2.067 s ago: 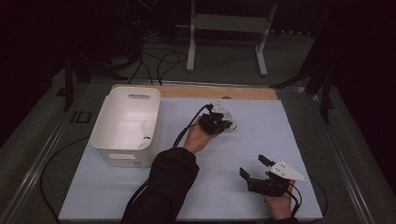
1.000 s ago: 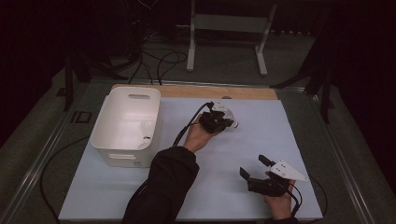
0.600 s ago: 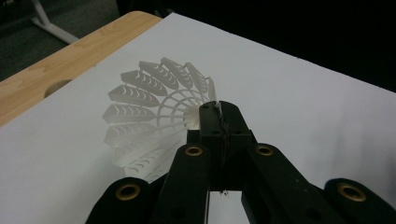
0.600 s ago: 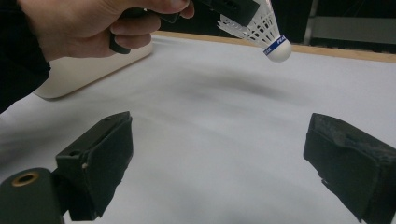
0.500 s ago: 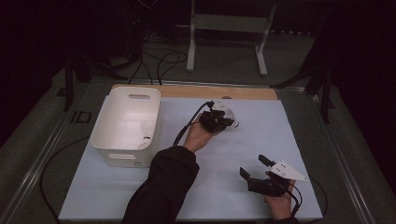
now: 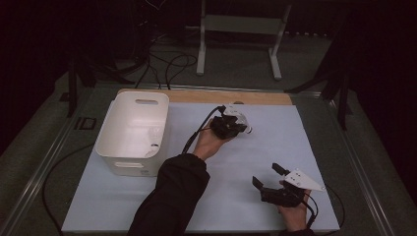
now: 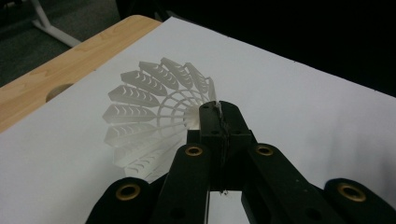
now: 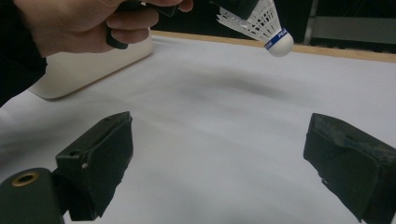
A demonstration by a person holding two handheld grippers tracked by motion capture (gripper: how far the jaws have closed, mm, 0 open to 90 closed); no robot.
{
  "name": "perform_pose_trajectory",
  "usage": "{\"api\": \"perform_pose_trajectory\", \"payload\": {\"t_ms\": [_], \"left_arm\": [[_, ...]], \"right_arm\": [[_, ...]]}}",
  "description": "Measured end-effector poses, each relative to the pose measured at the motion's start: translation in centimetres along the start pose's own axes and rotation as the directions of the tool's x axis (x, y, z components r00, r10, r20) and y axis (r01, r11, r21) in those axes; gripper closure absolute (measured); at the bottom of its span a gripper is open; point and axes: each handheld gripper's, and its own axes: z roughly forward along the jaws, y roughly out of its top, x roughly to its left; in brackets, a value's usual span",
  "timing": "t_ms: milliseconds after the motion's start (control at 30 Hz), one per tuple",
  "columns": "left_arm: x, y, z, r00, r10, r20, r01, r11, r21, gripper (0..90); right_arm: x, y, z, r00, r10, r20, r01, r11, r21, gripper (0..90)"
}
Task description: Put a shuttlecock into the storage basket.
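High view: left forearm, in a dark sleeve, reached forward from the bottom edge to mid-table; the left gripper (image 6: 227, 125) was held just above the white sheet (image 6: 275, 147), with one shuttlecock (image 6: 239, 121) at its jaw end. The view was dim here, so the grip itself was hard to read. The right gripper (image 6: 269, 178) sat low at the near right, well apart from the left, jaws spread wide with nothing between them. One white bin (image 6: 134, 132) stood to the left of the left hand.

Left gripper view: jaws were pressed together on the rim of the shuttlecock's (image 7: 154, 112) plastic skirt, which fanned out ahead and left of the tips.

Right gripper view: both jaws stood wide apart over bare sheet. Far ahead of them, the left hand (image 8: 88, 23) held the shuttlecock (image 8: 264, 23) clear of the table, cork end tilted down.

Count: one shuttlecock, one bin, two grippers.
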Motion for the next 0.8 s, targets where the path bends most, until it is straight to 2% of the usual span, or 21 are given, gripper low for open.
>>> {"api": "perform_pose_trajectory", "payload": {"t_ms": [800], "left_arm": [[-0.1,1.0,-1.3,1.0,-0.004,0.0,0.004,0.9999,-0.012,90.0]], "right_arm": [[0.0,0.0,0.0,1.0,0.002,0.001,-0.002,1.0,0.001,8.1]]}}
